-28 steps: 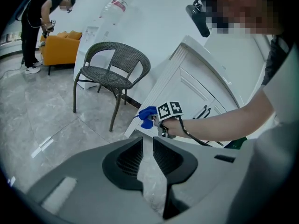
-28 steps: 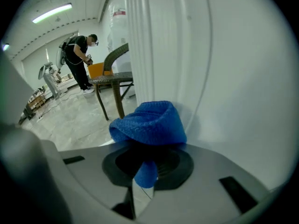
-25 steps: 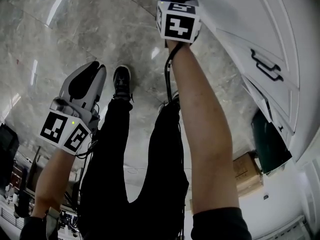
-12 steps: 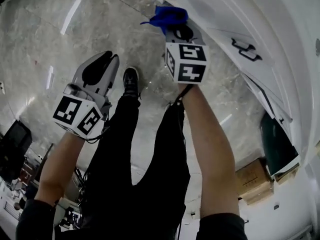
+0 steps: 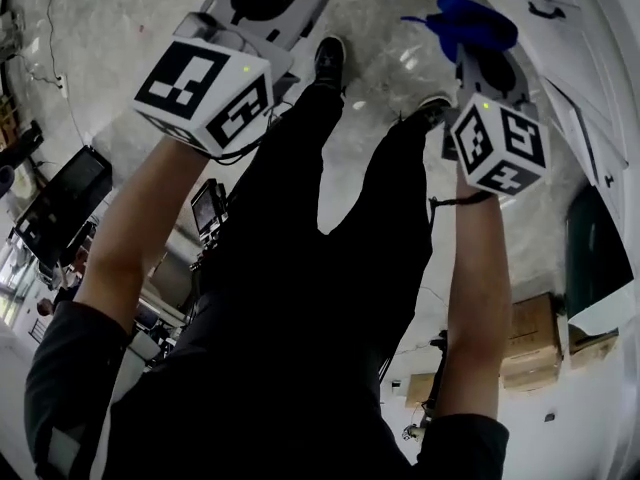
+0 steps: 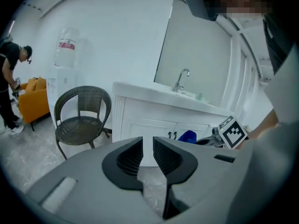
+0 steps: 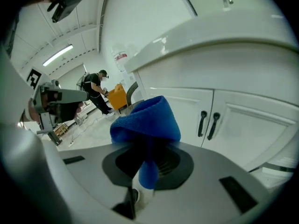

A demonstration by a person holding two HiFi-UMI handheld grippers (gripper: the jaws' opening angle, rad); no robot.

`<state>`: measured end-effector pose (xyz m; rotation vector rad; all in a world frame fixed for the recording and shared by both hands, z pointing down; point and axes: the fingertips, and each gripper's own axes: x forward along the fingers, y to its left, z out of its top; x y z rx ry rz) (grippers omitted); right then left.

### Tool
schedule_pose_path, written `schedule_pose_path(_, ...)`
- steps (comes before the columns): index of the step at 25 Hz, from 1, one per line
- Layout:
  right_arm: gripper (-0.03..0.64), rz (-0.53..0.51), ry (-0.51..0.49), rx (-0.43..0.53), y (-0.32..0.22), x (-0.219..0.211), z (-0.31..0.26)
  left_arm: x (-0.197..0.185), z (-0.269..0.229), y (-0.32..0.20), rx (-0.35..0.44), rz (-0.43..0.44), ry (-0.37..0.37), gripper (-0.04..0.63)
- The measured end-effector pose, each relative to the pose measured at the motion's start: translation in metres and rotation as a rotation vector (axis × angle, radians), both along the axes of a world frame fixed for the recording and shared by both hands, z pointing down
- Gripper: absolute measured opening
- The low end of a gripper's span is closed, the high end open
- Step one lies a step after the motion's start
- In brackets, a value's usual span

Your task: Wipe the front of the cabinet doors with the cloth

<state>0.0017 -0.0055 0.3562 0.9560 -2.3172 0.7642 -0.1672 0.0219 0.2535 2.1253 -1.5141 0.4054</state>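
Your left claw (image 6: 147, 148), raised at the upper left of the head view, has its jaws a narrow slit apart and holds nothing. At upper right, your right claw (image 7: 147, 162) is clamped on a bunched blue cloth (image 7: 147, 118), near the white cabinet doors (image 7: 247, 125) and their black handles (image 7: 208, 123).

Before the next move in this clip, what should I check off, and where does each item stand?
1. Cloth held: ok. The right claw is shut on the blue cloth.
2. Cloth on door: not ok. It hangs short of the cabinet doors.
3. Doors closed: ok. Both sit flush at the black handles.
4. Left claw out of the way: ok. It is empty, jaws slightly apart.
5. Door areas already wiped: cannot tell.
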Motion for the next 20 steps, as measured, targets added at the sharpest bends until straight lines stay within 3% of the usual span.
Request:
schedule_pose_path(7, 0.043, 0.001, -0.131, 0.079, 0.044, 0.033, -0.155, 0.053, -0.15, 0.019, 0.162, 0.132, -0.069, 0.067)
schedule_pose_path(12, 0.043, 0.001, -0.195, 0.165, 0.057, 0.042, -0.251, 0.068, -0.218, 0.034, 0.244, 0.104, -0.088, 0.067)
schedule_pose_path(16, 0.043, 0.014, -0.218, 0.213, 0.07, 0.052, -0.314, 0.059, -0.252, 0.043, 0.29, 0.079, -0.112, 0.067)
schedule_pose_path(20, 0.043, 0.012, -0.222, 0.288, 0.087, 0.053, -0.368, 0.052, -0.29, 0.058, 0.314, 0.0, 0.026, 0.067)
